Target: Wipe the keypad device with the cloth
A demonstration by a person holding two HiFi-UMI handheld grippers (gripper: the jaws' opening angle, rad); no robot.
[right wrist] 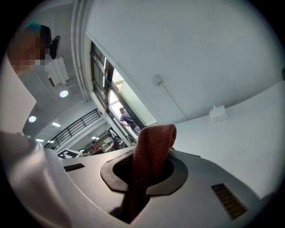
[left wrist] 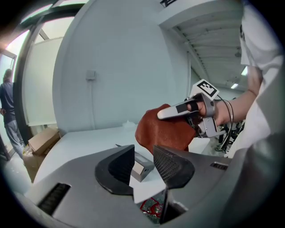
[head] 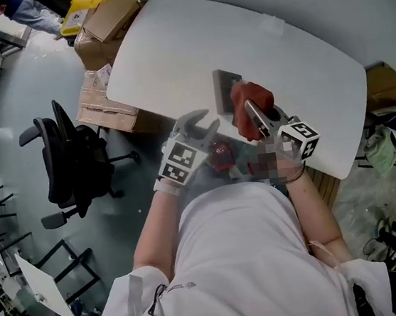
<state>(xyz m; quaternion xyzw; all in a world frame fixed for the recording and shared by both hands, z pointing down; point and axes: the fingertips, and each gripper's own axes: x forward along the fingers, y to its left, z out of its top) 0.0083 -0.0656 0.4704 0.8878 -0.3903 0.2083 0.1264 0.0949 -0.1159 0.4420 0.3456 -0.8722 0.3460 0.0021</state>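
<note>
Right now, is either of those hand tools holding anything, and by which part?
The right gripper pinches the reddish-brown cloth by a bunched fold, the rest hanging loose. The left gripper is open, holding nothing.

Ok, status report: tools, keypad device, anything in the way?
Left tool open, empty. Right tool shut on cloth. Keypad device flat on table, cloth hanging close by it. Nothing seen blocking.
</note>
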